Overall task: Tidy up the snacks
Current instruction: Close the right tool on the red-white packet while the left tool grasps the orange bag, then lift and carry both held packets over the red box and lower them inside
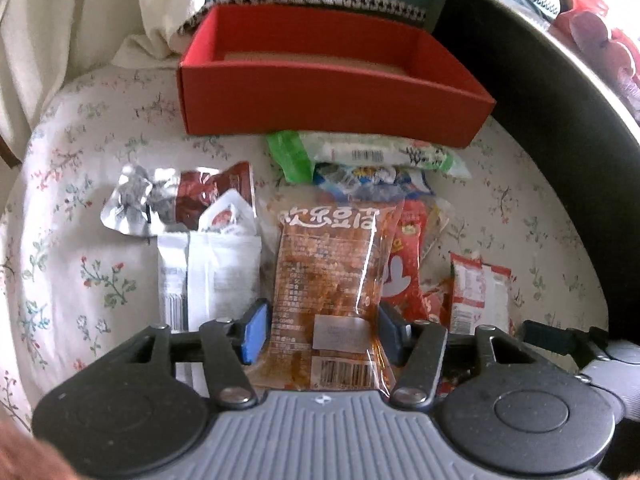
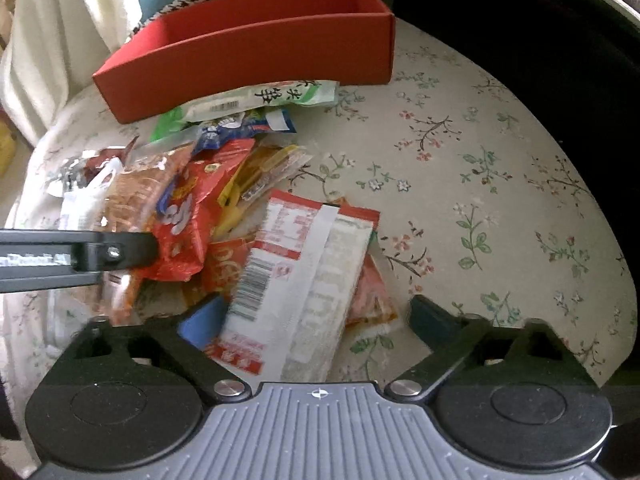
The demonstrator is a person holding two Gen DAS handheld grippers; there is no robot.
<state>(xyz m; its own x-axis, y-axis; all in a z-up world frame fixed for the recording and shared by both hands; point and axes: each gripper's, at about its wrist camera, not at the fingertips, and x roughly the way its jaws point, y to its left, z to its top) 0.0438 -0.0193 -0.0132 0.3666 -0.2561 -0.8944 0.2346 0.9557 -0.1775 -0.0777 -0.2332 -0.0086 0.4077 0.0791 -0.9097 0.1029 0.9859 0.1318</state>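
A pile of snack packets lies on a floral cloth before an empty red box (image 1: 332, 80), also in the right wrist view (image 2: 248, 52). My left gripper (image 1: 320, 332) has its blue pads against both sides of an orange clear-wrapped snack packet (image 1: 332, 280), shut on it. My right gripper (image 2: 316, 320) is open, its fingers on either side of a red-and-white packet (image 2: 304, 280) lying on the cloth. The left gripper's finger (image 2: 116, 252) shows at the left of the right wrist view.
Other packets: green-and-white (image 1: 384, 154), blue (image 1: 368, 180), red (image 1: 404, 264), white (image 1: 212, 268), silver-and-maroon (image 1: 180, 196). A dark curved edge (image 1: 560, 140) borders the cloth on the right. White fabric (image 1: 80, 20) hangs at the back left.
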